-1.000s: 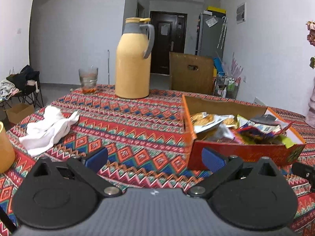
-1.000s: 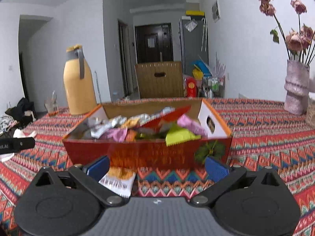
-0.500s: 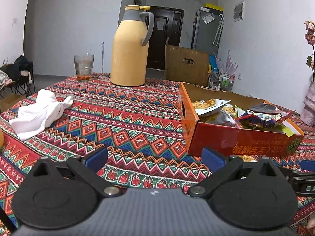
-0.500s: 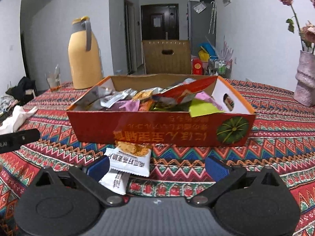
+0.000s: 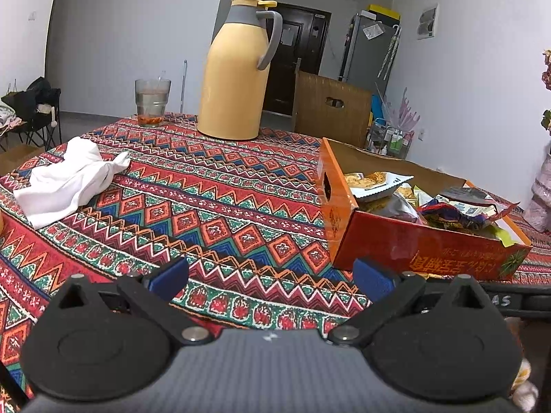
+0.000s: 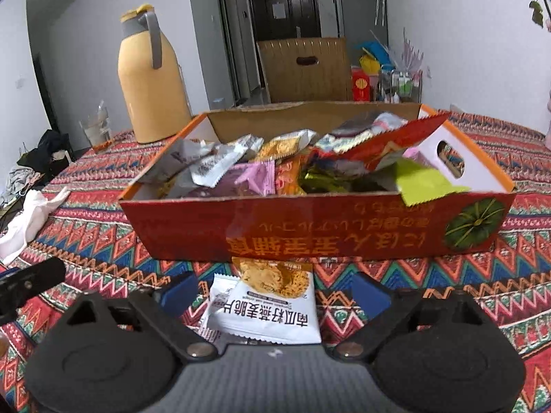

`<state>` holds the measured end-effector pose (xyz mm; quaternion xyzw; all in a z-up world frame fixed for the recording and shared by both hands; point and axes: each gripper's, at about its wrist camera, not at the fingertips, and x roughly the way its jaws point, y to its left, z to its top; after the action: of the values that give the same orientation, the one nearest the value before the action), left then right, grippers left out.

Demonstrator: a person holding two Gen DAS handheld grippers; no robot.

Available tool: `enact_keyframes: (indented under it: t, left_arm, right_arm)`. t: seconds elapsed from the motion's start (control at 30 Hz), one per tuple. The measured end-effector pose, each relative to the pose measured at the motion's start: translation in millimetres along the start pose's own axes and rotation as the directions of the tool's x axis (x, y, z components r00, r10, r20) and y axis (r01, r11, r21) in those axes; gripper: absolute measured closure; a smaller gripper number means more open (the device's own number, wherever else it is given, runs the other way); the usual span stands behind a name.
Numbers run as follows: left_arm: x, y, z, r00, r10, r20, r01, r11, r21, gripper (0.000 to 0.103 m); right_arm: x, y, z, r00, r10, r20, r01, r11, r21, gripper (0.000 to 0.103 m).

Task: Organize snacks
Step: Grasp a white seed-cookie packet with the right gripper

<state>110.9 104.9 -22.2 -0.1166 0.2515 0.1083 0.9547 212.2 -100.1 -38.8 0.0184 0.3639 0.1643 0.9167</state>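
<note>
orange cardboard box (image 6: pixel 310 227) already brims with snacks; two white packets (image 6: pixel 272 309) remain on the table beside its near wall, between the right gripper (image 6: pixel 275 296)'s closing, still-untouching jaws. left gripper (image 5: pixel 272 278) gapes empty.

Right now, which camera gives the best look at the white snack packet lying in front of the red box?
The right wrist view: the white snack packet lies face up on the tablecloth between the right gripper's open fingers. The left wrist view doesn't show it clearly.

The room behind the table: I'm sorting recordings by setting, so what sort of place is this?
Most likely a home's living or dining area: a patterned tablecloth with a yellow thermos, a fridge and a dark entrance door.
</note>
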Motion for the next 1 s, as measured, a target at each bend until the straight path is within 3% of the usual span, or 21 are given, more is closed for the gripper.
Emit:
enact_keyframes:
  t: [0.13, 0.27, 0.67, 1.0]
  left_arm:
    - [0, 1, 0, 1.0, -0.006, -0.005, 0.006, 1.0, -0.01, 0.0]
    - [1, 2, 0, 1.0, -0.01, -0.011, 0.01, 1.0, -0.017, 0.0]
    - [5, 5, 0, 1.0, -0.002, -0.026, 0.001, 0.999, -0.033, 0.0]
    - [8, -1, 3, 0.998, 0.032, -0.052, -0.033, 0.999, -0.013, 0.0]
  right_arm:
    - [8, -2, -5, 1.0, 0.005, -0.027, -0.004, 1.0, 0.022, 0.02]
    - [4, -2, -4, 0.999, 0.035, -0.018, -0.035, 0.999, 0.024, 0.04]
    - [-20, -7, -7, 0.996, 0.066, 0.056, -0.067, 0.997, 0.025, 0.041]
    - [-53, -39, -12, 0.991, 0.045, 0.123, -0.049, 0.998, 0.031, 0.041]
